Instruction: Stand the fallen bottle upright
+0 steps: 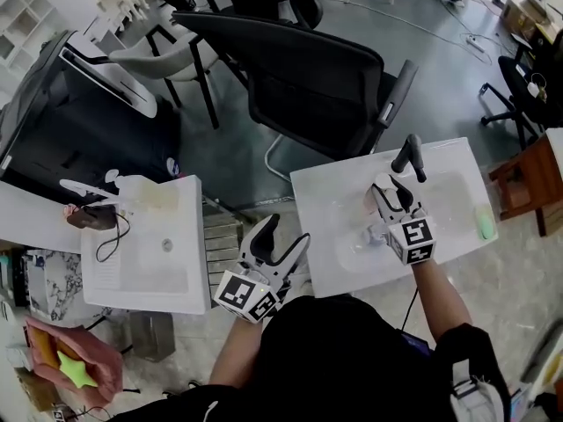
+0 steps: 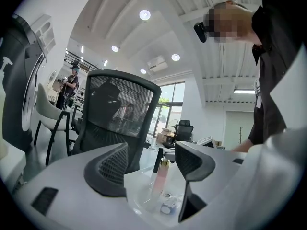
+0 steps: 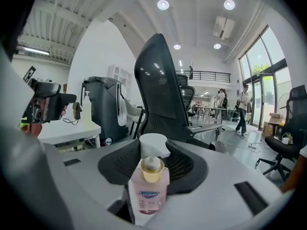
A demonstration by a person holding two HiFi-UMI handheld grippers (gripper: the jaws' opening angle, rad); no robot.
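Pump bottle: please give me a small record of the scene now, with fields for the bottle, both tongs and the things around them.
bottle: pink pump bottle, gold collar, white pump head, nearly upright
right tongs: closed on the bottle's body, over the white basin
left tongs: open, nothing between them, held left of the basin
faucet: black, at the basin's far edge
bottle's base on the basin: cannot tell

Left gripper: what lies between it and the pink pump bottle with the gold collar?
Only bare white washbasin top: the left gripper's own view shows the bottle beyond its open jaws.
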